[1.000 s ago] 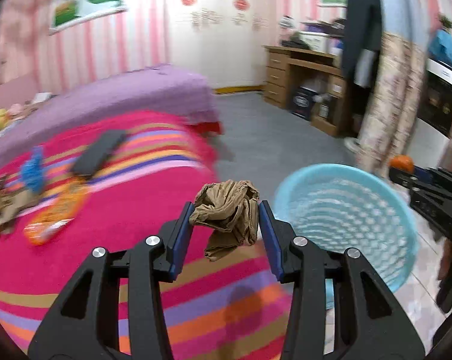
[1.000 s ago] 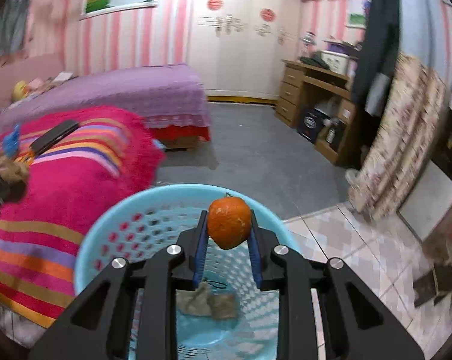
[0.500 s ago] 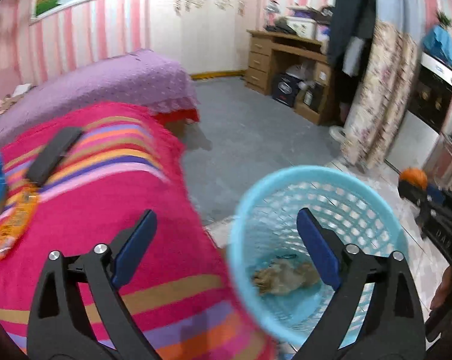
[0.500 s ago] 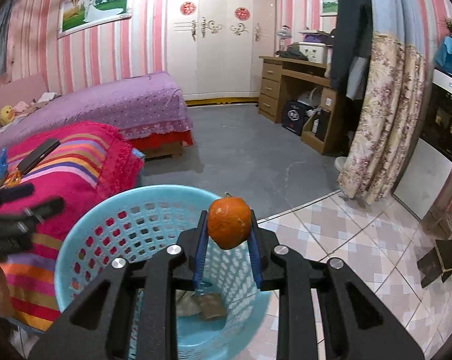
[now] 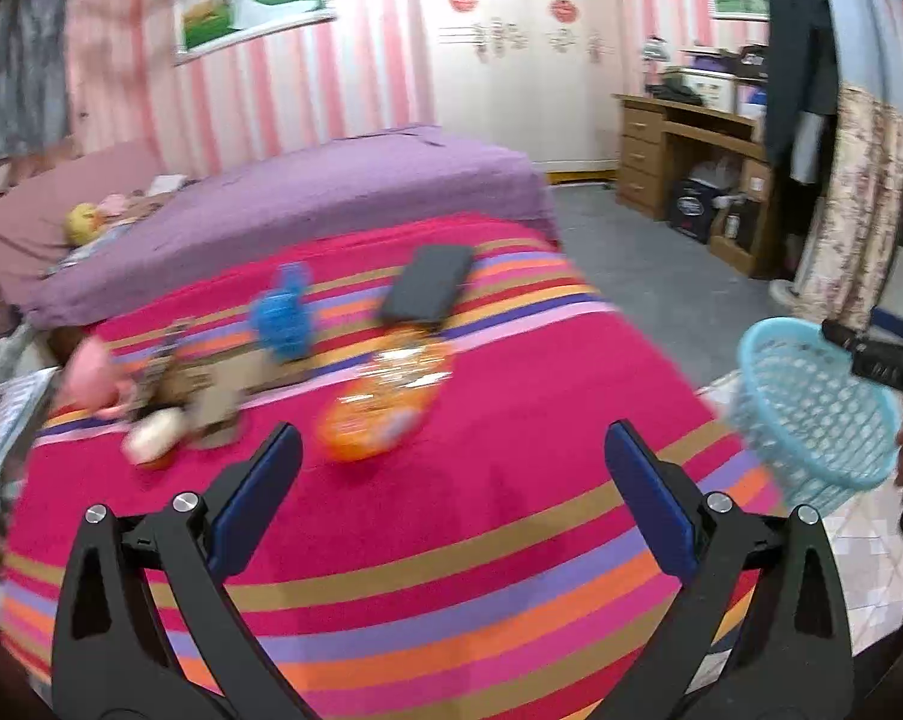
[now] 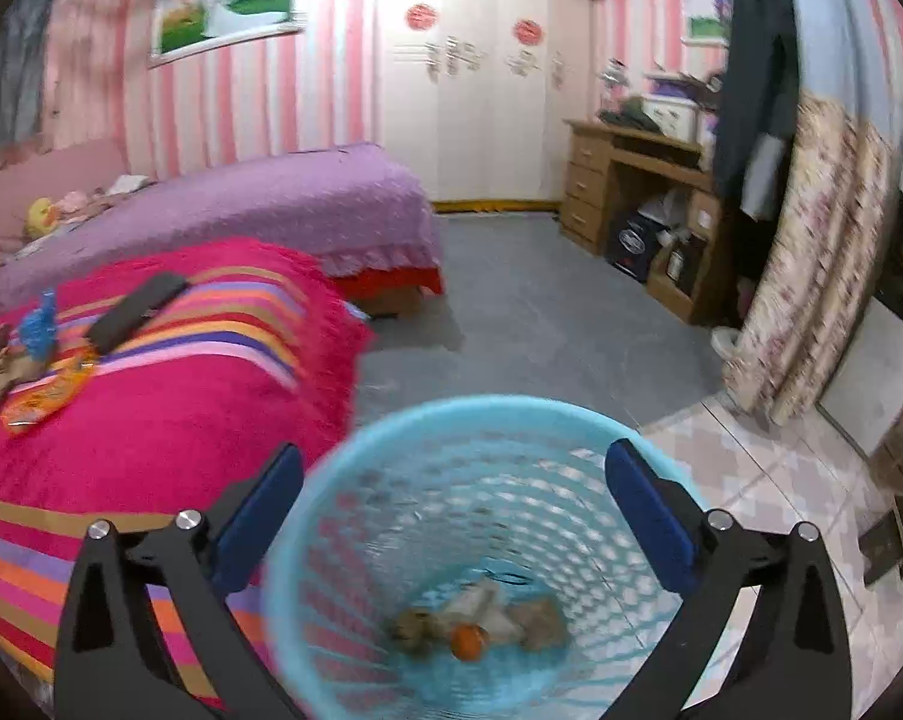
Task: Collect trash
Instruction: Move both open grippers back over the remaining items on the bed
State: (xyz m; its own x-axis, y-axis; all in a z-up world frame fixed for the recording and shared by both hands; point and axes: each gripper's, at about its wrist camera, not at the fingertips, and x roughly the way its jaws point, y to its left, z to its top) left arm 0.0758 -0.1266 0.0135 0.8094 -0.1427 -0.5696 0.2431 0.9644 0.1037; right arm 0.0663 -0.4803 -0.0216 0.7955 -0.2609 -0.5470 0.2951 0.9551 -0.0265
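My left gripper [image 5: 451,468] is open and empty above the striped pink blanket [image 5: 481,540]. Ahead of it lie an orange snack bag [image 5: 385,405], a blue wrapper [image 5: 283,315], brown crumpled paper [image 5: 211,396] and a dark flat case [image 5: 427,291]. My right gripper [image 6: 454,480] is open and empty above the blue mesh basket [image 6: 427,468]. The orange [image 6: 468,641] and crumpled brown paper [image 6: 511,615] lie on the basket's bottom. The basket also shows in the left wrist view [image 5: 811,414], right of the bed.
A purple bed [image 5: 307,198] stands behind the striped blanket. A wooden desk [image 6: 637,204] and a floral curtain [image 6: 811,258] are on the right. Grey floor [image 6: 541,312] lies between the beds and the desk.
My left gripper let the brown paper fall into the basket and swung back over the bed. My right gripper opened and the orange dropped into the basket.
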